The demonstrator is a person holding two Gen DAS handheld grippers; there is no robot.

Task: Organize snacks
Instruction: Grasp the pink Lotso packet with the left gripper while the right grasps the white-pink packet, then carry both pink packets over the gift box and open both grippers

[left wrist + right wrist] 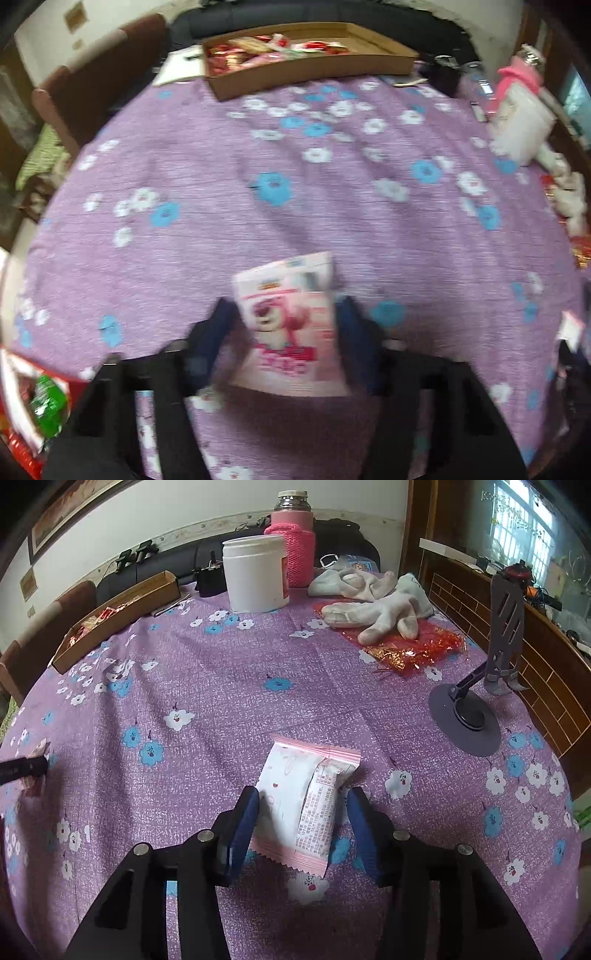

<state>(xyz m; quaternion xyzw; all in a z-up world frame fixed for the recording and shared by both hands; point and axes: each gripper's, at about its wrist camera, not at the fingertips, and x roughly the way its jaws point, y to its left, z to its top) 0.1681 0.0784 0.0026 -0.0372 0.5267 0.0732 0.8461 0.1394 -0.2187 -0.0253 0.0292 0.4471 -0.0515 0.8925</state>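
Each gripper grips a snack packet over the desk.
Left gripper (288,325) clamps a pink bear packet (291,325); right gripper (301,812) pinches a pink-edged packet (306,805). Cardboard tray (310,70), white tub (256,574), gloves (376,616) stand well clear.

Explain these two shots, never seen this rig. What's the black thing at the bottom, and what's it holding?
No robot here: a person holds a two-finger tool in each hand, and each tool has a wide-angle camera that looks along its fingers. The black arms with blue pads are those fingers.

Left camera (blurred): the left tool looks pinched on a bear packet. Across the purple flowered tablecloth stands a cardboard tray of snacks.

Right camera: the right tool has a pink-edged packet between its pads; whether it grips is unclear. Behind it are a white tub, a pink flask, gloves and a phone stand.
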